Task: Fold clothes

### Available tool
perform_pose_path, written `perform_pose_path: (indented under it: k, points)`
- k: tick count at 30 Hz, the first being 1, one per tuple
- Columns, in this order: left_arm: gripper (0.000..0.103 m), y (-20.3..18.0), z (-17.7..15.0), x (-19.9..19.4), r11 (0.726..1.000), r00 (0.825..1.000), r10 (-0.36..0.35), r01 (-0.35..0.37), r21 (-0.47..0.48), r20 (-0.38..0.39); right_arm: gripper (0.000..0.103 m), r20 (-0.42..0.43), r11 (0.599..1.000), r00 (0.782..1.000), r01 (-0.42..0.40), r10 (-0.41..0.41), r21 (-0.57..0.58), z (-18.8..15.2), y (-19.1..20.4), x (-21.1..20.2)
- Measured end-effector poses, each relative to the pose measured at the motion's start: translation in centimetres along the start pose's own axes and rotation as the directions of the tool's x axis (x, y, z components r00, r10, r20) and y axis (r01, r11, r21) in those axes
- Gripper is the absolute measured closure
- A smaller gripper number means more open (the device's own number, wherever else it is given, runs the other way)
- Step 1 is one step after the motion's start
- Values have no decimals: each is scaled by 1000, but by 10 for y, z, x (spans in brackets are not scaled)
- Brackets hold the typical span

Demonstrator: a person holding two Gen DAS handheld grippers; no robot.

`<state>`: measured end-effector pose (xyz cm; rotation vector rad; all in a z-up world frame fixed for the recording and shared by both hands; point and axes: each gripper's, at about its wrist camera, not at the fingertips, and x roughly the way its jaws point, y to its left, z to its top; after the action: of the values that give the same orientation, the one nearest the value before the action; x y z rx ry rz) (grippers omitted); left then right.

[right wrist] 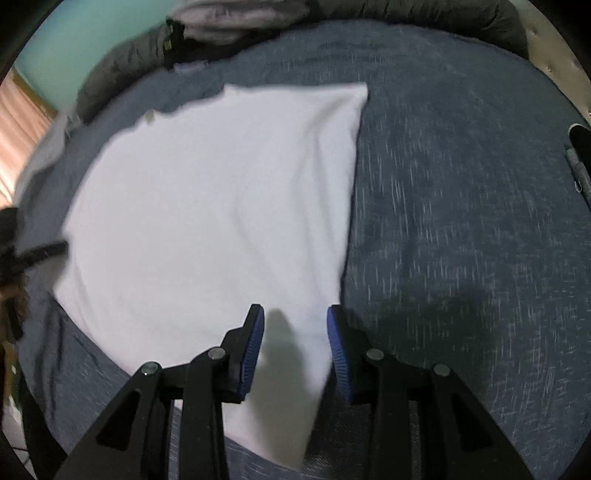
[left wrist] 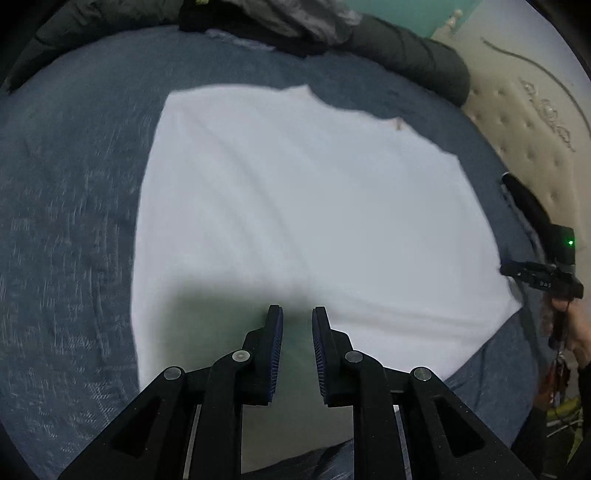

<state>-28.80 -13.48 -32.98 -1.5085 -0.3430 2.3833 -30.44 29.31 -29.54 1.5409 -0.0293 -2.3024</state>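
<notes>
A white garment (left wrist: 295,206) lies spread flat on a blue bedspread (left wrist: 66,229). It also shows in the right wrist view (right wrist: 207,206). My left gripper (left wrist: 297,314) is open and empty, above the garment's near edge. My right gripper (right wrist: 295,314) is open and empty, its jaws either side of the garment's near right corner. The right gripper also shows at the right edge of the left wrist view (left wrist: 539,277), held in a hand beside the garment's corner.
Dark and grey clothes (left wrist: 295,26) are piled along the far edge of the bed, also in the right wrist view (right wrist: 221,26). A cream quilted mattress side (left wrist: 535,122) lies to the right. Bare bedspread (right wrist: 461,206) stretches right of the garment.
</notes>
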Motion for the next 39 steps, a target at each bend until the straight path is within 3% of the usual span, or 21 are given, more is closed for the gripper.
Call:
perform_pose_path:
  k: [5,9,12,15,32,34,36,39]
  points:
    - [73,-18,10,21,1000,999,4,-3,19,-36,68,50,999,998,-35,34,21,23,6,0]
    - [73,-20,6,33,1000,999,15,-15,18,-43,68,15,1000,1000,-9,8,14,42,7,31]
    - [73,-17,4,30,1000,999,3,-2,10,-35,68,-34,998,998,49,-48,33,37,-4,37]
    - [73,-14,2,28,1000,1000,-6,6,7,-22,68,-1,995,1000,4,-4,99,37,-19,30]
    - [72,14,-28,10,994,992,-75,82,-68,104,68,126,960,992,-36,2,276,102,-70,34]
    - [72,18,-29,11,992,989,-92,102,-81,112,88,122,965,993,-28,-5,261,102,-68,36]
    - [72,19,-29,12,991,988,-100,110,-78,115,98,121,968,993,-20,-11,249,101,-67,38]
    - [72,20,-29,14,990,987,-110,119,-71,118,100,155,966,988,-18,-23,259,99,-73,32]
